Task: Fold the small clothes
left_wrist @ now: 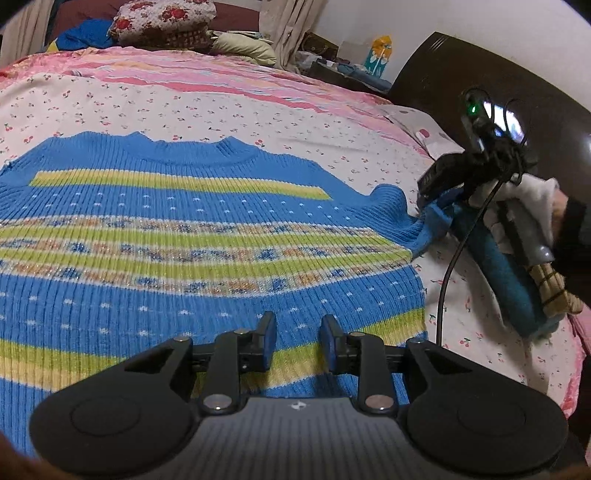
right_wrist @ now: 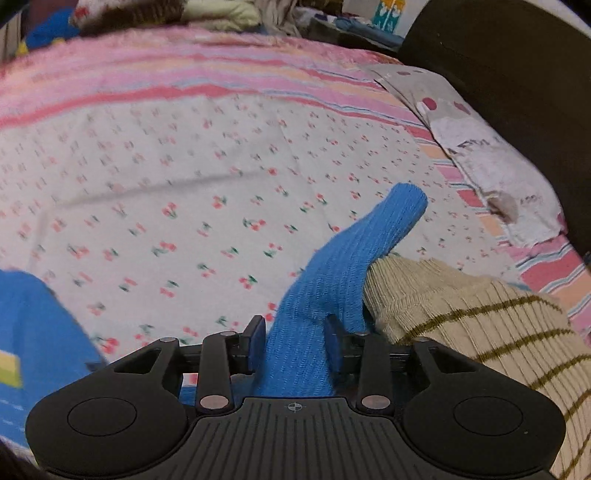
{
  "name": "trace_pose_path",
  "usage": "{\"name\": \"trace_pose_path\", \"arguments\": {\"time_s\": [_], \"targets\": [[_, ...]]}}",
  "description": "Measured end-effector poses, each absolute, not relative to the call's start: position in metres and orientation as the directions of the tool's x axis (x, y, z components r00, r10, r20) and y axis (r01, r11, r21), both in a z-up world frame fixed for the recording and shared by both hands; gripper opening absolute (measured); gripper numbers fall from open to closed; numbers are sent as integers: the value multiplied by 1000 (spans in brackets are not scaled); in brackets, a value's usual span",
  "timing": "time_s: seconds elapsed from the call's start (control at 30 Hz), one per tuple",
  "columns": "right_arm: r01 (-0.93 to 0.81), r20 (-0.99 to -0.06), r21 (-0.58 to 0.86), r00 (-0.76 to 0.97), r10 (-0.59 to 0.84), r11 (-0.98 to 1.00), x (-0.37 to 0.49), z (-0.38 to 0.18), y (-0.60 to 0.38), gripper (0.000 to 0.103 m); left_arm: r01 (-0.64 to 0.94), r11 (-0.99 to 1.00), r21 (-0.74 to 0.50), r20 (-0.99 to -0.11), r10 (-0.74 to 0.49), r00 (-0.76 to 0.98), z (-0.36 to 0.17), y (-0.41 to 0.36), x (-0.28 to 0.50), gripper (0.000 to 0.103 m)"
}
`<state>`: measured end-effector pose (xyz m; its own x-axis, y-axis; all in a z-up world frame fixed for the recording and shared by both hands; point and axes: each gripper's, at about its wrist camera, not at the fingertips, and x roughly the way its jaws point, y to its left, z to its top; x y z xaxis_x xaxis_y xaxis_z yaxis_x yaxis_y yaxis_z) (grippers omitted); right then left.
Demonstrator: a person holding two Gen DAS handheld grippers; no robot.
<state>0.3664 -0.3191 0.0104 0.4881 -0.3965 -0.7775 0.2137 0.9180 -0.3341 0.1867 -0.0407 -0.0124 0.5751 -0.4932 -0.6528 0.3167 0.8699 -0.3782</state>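
A small blue knit sweater point(left_wrist: 184, 236) with yellow-green and patterned stripes lies flat, front up, on the cherry-print bed sheet point(left_wrist: 258, 114). My left gripper point(left_wrist: 297, 341) is open and empty, low over the sweater's lower part. My right gripper point(right_wrist: 295, 341) has the sweater's blue right sleeve point(right_wrist: 340, 266) between its fingers, the sleeve end sticking up past them. In the left wrist view the right gripper point(left_wrist: 439, 210) shows at the sweater's right edge, holding the sleeve. The sweater body shows at the lower left of the right wrist view point(right_wrist: 33, 332).
A beige striped knit garment point(right_wrist: 480, 317) lies just right of the right gripper. A dark headboard point(left_wrist: 480, 81) runs along the right. Pillows and piled clothes point(left_wrist: 162, 22) sit at the far end of the bed. A pink striped cover point(right_wrist: 184, 74) lies beyond the sheet.
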Motion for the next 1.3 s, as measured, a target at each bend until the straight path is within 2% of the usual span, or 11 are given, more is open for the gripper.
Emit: {"name": "trace_pose_path", "arguments": {"time_s": [0.13,0.33,0.43,0.73,0.8,0.87,1.0,1.07,1.2,1.3], "targets": [[252,-787,-284,490,-375,925,361,13,-330,0,319,860,-398,-646,-509,569,-12,-36,185,34],[214,-736,-116,637,-228,970,336,65,-314,0,317,850,-420,-637,-525,564,-11,-31,183,36],[156,-707,4,699,-108,988,326,89,-298,0,320,842,-435,-630,-538,560,-10,-28,181,39],[-185,-611,237,735,295,954,298,108,-204,0,303,845,-442,-625,-532,572,-5,-12,178,39],[-260,-613,242,706,355,935,289,100,-183,1,287,852,-438,-630,-518,578,-4,-6,175,39],[-334,-658,214,645,388,918,283,82,-164,1,269,861,-432,-640,-503,581,-5,2,168,39],[-405,-790,142,504,350,903,271,40,-148,5,237,873,-426,-664,-479,574,-13,15,152,39],[-430,-829,89,469,306,898,264,27,-147,12,232,871,-432,-664,-482,572,-15,18,149,39],[-427,-833,36,487,263,904,259,33,-154,13,232,866,-442,-651,-488,581,-16,21,153,39],[-421,-790,-20,563,244,907,261,47,-148,16,230,863,-450,-648,-493,580,-18,21,154,39]]}}
